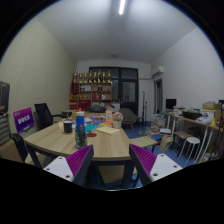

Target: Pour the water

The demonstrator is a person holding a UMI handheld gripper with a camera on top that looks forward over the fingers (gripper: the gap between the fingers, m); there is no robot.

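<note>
A blue water bottle (80, 127) stands upright on the wooden table (105, 142), a little beyond my left finger. Behind it a dark cup (67, 126) rests on the same tabletop. My gripper (112, 162) hovers short of the table's near edge, open, its purple pads (80, 159) spread wide with nothing between them. Only the table edge and the floor show in the gap.
Small items clutter the table's far end near a tan object (108, 128). Chairs (24, 119) stand to the left. A shelf (91, 92) lines the back wall. Desks with a monitor (171, 103) and a white stool (189, 146) stand to the right.
</note>
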